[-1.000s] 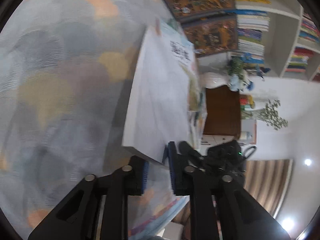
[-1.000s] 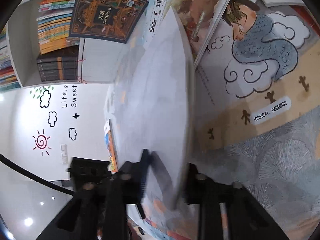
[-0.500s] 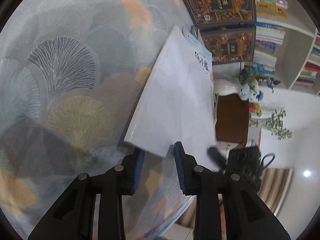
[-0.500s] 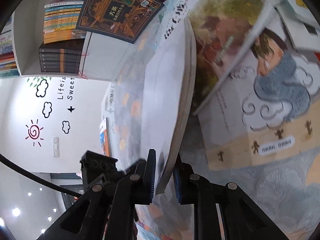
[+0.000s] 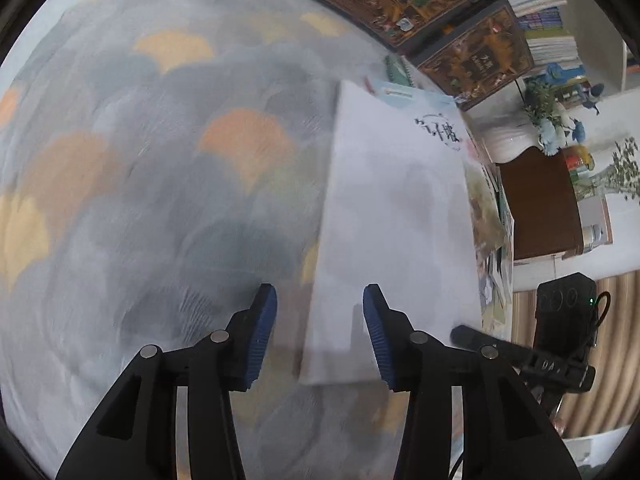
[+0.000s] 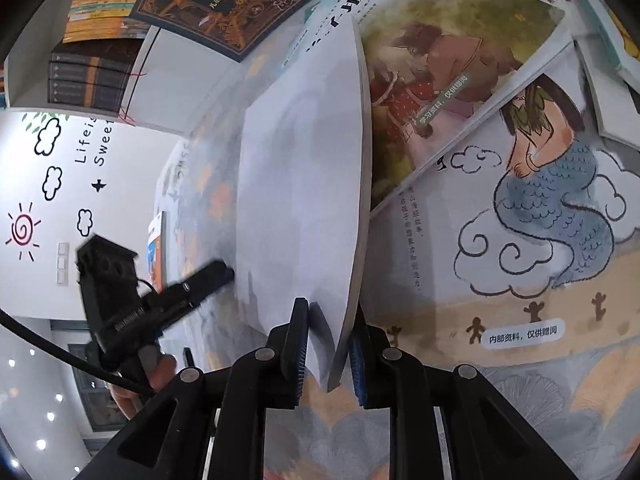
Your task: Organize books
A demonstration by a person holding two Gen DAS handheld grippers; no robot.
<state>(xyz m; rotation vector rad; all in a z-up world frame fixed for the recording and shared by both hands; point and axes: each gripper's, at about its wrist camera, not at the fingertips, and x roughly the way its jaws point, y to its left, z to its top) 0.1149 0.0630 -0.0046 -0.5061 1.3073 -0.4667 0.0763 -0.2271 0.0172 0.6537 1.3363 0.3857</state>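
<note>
The right gripper (image 6: 328,356) clamps the near corner of a white-covered book (image 6: 296,208), which stands tilted on edge over the patterned carpet (image 5: 140,200), its long side running away towards the bookshelf (image 6: 100,40). The left gripper (image 5: 320,332) is opening, its pads off the cover.

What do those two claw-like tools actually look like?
Each is matte black plastic: the left gripper and right gripper have two angular fingers with silver rivets and ribbed blue pads. Each carries a boxy black camera block; a black cable trails from the left one.
</note>
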